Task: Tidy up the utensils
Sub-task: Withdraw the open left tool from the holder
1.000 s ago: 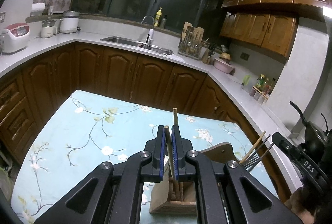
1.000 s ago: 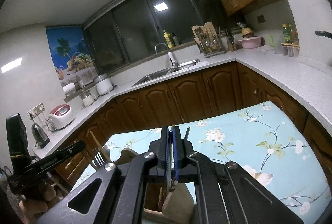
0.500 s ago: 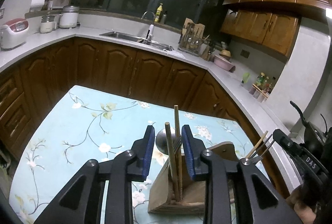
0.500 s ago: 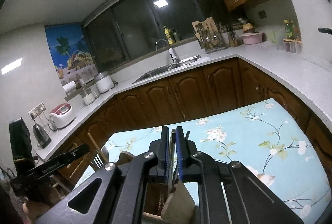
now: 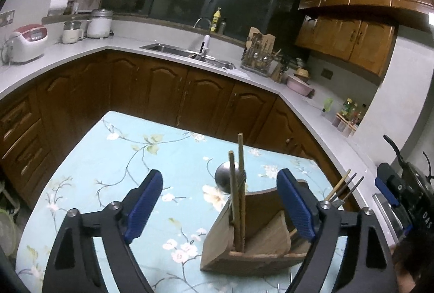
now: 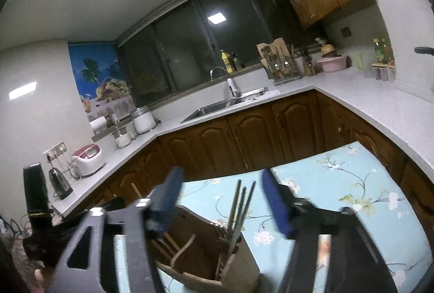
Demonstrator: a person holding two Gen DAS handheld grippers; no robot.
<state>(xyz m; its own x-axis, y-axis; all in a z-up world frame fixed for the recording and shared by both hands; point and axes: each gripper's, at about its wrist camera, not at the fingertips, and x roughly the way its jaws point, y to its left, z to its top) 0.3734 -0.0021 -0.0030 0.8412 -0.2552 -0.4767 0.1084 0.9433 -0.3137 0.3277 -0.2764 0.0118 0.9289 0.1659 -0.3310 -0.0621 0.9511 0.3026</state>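
With both sets of sticks standing in wooden holder (image 5: 260,244), left gripper (image 5: 221,204) and right gripper (image 6: 219,200) spread wide, empty; lift straight up clear of chopsticks (image 5: 237,190), avoid tipping holder

"DAS" on the right claw (image 5: 390,192)

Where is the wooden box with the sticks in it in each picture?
Left wrist view: the wooden box stands low and right of middle on the flowery tablecloth, between the open left gripper's fingers.
Right wrist view: the wooden box is at the bottom middle, between the open right gripper's fingers.
Shared landmark: the sink under the dark window.
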